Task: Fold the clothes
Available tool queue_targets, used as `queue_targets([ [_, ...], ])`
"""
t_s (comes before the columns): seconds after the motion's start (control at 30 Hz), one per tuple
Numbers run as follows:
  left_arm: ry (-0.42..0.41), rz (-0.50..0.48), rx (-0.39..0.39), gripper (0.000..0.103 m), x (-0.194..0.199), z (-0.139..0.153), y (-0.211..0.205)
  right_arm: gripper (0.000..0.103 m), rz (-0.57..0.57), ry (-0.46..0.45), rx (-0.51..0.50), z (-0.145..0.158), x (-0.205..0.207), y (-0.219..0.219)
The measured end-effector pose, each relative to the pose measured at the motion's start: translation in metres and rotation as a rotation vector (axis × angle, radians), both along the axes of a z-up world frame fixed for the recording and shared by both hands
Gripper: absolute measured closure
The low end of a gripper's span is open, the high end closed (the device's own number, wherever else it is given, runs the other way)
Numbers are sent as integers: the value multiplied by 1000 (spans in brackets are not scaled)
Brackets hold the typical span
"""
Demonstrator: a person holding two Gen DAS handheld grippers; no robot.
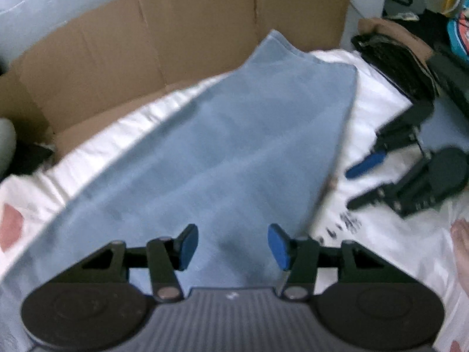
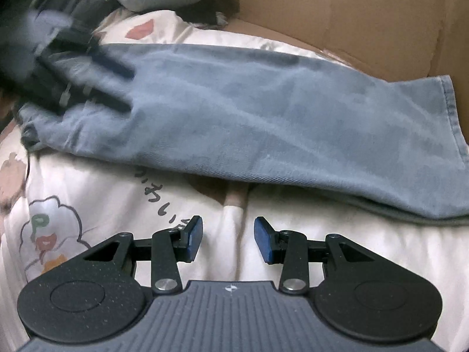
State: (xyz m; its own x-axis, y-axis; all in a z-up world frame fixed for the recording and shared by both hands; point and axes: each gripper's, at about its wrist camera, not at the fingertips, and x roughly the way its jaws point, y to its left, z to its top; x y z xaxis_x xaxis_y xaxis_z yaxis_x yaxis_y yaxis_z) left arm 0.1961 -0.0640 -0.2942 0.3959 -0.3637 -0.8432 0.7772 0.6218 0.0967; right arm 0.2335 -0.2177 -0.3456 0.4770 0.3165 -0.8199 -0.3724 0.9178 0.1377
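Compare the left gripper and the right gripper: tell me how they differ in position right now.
The left gripper is over the blue jeans, its fingers above the denim; the right gripper is over the printed white bedding, beside the jeans' long edge and off the fabric. The left gripper points along the jeans' length toward the cardboard; the right gripper points across them. Shared: both have blue pads, stand open and hold nothing.

Soft, dim indoor light is being cast evenly; the white quilt point(image 1: 378, 111) is being overexposed. Motion blur is smearing both views, and edges are being bent by fisheye distortion.
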Motion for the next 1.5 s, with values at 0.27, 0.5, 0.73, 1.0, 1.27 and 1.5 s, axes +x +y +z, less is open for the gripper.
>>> queue_targets([
  [0.27,-172,-84,167,29,-41,-39,-12,56,27,10,-18,-3,1,9],
  [0.5,-190,-42,169,23,-39,-46,-7,56,53,5,-15,-3,1,20],
  [0.73,-198,3,79,59,-36,-32,9,56,46,-35,-15,2,6,25],
  [1.0,-219,28,-36,94,-35,-10,12,56,53,-88,15,17,19,30],
  [1.27,-123,109,-124,94,-11,10,25,56,-25,-129,55,32,41,25],
  [1.5,-90,115,-128,94,-9,9,25,56,-127,-84,101,16,65,19],
])
